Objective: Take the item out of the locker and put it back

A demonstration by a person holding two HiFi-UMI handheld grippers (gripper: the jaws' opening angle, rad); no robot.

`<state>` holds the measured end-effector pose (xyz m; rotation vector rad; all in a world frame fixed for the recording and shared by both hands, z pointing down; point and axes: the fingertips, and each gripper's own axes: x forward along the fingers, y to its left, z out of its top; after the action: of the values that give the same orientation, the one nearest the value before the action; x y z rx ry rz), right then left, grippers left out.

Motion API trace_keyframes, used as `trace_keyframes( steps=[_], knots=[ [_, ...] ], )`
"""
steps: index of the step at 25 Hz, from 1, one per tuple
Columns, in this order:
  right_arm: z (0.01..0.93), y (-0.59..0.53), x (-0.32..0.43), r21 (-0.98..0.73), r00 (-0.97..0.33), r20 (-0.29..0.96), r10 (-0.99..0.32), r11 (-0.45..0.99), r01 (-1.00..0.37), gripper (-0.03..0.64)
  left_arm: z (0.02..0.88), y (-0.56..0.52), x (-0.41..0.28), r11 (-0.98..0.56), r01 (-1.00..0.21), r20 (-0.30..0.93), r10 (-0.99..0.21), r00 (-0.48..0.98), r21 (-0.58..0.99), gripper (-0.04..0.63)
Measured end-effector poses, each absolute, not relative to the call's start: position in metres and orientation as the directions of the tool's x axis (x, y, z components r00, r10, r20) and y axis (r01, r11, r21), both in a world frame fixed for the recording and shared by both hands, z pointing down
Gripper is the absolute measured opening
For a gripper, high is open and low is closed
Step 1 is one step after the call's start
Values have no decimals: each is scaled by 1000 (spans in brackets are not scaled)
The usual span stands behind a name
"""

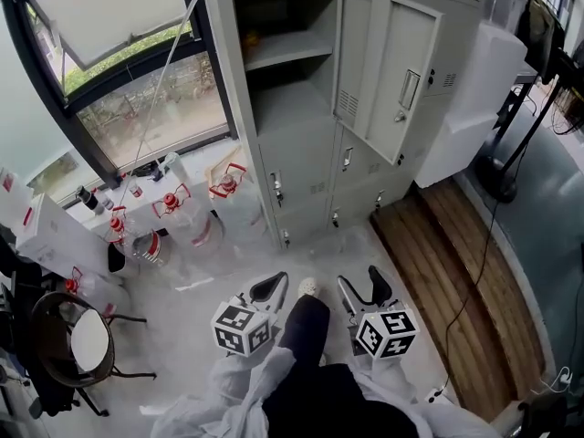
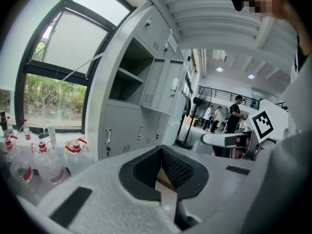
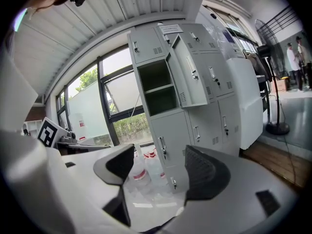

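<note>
The grey locker point(image 1: 301, 153) stands ahead with one upper door point(image 1: 388, 71) swung open to the right. Its open compartment point(image 1: 287, 62) has a shelf; a faint yellowish thing point(image 1: 249, 36) lies at the back of the upper level, too dim to identify. Both grippers are held low near my leg, well short of the locker. My left gripper point(image 1: 274, 286) point(image 2: 162, 150) is shut, pads meeting, with nothing between them. My right gripper point(image 1: 362, 286) point(image 3: 158, 165) stands open and empty, facing the open compartment point(image 3: 158, 89).
Several clear bottles with red caps point(image 1: 173, 203) crowd the floor left of the locker, under the window. A chair point(image 1: 78, 340) stands at the far left. A wooden platform point(image 1: 456, 272), a white cabinet point(image 1: 474, 99) and a fan stand point(image 1: 497, 176) lie to the right. People point(image 2: 234, 113) stand far off.
</note>
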<state>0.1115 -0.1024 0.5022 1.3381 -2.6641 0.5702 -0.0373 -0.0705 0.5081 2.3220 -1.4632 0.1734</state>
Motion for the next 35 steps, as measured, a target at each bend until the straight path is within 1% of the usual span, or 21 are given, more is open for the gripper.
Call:
trace_keyframes(
  steps=[5, 12, 23, 28, 35],
  knots=[
    [493, -144, 98, -270, -627, 240, -741, 570, -776, 308, 497, -113, -51, -362, -898, 279, -861, 424, 248, 8],
    [468, -240, 57, -218, -674, 213, -707, 638, -738, 308, 474, -198, -90, -315, -921, 225, -903, 365, 230, 8],
    [383, -380, -29, -122, -769, 62, -636, 760, -638, 309, 410, -329, -161, -278, -947, 108, -949, 296, 159, 8],
    [360, -418, -55, -73, -796, 15, -605, 793, -604, 308, 394, -362, -176, -271, -954, 52, -959, 280, 130, 8],
    [336, -439, -74, -76, -825, -22, -565, 823, -562, 308, 391, -377, -184, -281, -954, 47, -957, 287, 106, 8]
  ],
)
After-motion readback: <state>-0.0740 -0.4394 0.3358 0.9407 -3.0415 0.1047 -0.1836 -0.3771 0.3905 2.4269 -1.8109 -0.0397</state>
